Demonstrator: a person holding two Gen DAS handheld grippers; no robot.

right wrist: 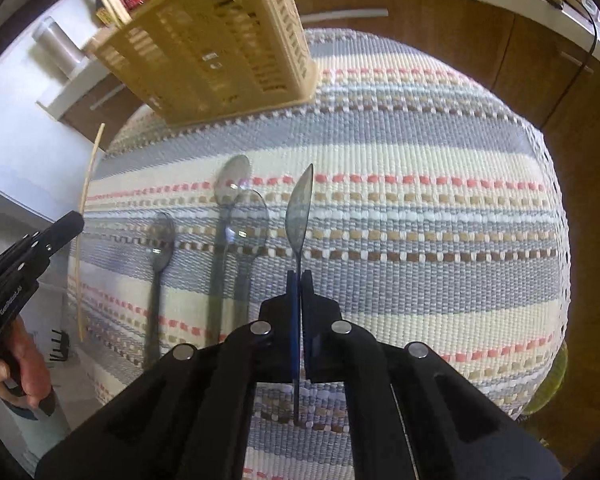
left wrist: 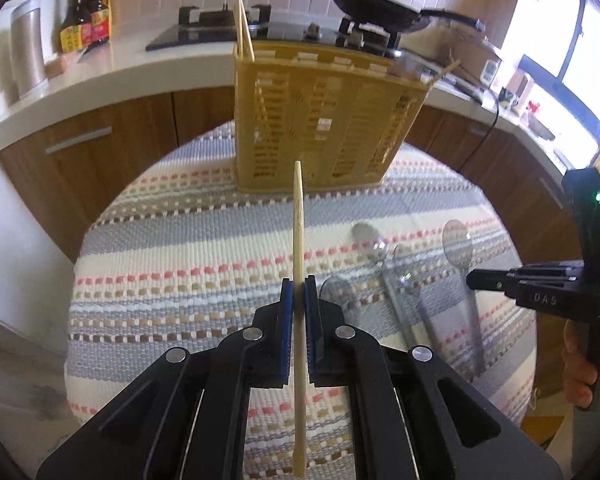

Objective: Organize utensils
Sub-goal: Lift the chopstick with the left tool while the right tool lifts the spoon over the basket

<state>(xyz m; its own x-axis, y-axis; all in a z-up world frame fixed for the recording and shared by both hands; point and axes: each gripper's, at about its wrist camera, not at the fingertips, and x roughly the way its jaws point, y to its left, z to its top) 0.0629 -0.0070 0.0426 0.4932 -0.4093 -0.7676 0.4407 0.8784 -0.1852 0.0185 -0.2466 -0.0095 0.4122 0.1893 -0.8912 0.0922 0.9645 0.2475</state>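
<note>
My left gripper (left wrist: 299, 286) is shut on a wooden chopstick (left wrist: 298, 240) that points toward the yellow slotted utensil basket (left wrist: 324, 116). The basket stands at the far side of the round table and holds two chopsticks (left wrist: 244, 28) in its left corner. My right gripper (right wrist: 300, 274) is shut on the handle of a clear grey plastic spoon (right wrist: 300, 210), held above the cloth. Three more grey spoons (right wrist: 236, 216) lie on the striped tablecloth to its left. The right gripper shows at the right of the left wrist view (left wrist: 474, 280). The left gripper shows in the right wrist view (right wrist: 70, 222) with its chopstick (right wrist: 88, 184).
The round table carries a striped woven cloth (left wrist: 180, 248). Behind it runs a white counter (left wrist: 112, 64) with wooden cabinets, a hob with a black pan (left wrist: 380, 10), sauce bottles (left wrist: 86, 12) and a steel canister (left wrist: 28, 48).
</note>
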